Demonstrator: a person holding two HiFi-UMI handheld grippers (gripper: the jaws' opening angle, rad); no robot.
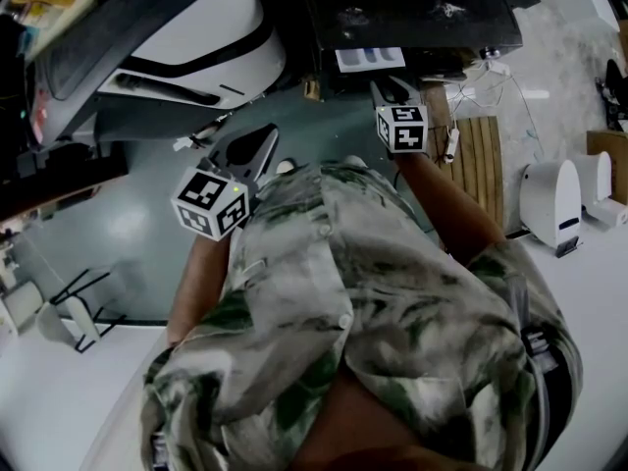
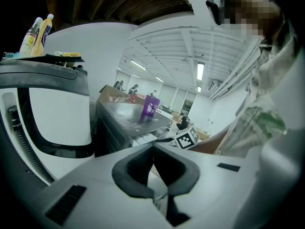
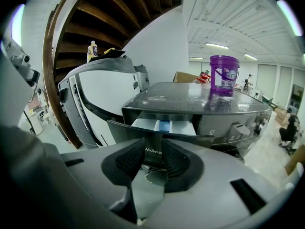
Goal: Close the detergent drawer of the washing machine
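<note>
Detergent drawer (image 3: 164, 125): pulled out of the washing machine (image 3: 200, 101), at its upper left corner. White compartments flank a blue one in the middle, all open to view.
Drawer in the head view: the pale tray (image 1: 370, 59) juts from the dark machine top (image 1: 412, 13) toward the person.
Front panel (image 3: 153, 152): dark and lettered, much wider than the claw's gap.
Right gripper (image 3: 153, 143): jaws spread, pinching nothing. The lettered part of the panel shows through the gap.
Drawer relative to right claw: at 12 o'clock in the right gripper view, just past the fingertips. Whether the tips touch the panel cannot be told.
Right gripper from above (image 1: 392, 88): the tray lies at about 11 o'clock of its tips, very near.
Left gripper (image 2: 154, 147): pads pressed together at the tips, nothing between them.
Left gripper from above (image 1: 265, 135): at about 8 o'clock of the drawer, well apart from it, over the grey floor.
Purple bucket (image 3: 224, 73): upright on the machine top, at about 1 o'clock of the right claw.
White door (image 1: 196, 37): a large curved panel at 9 o'clock of the drawer.
</note>
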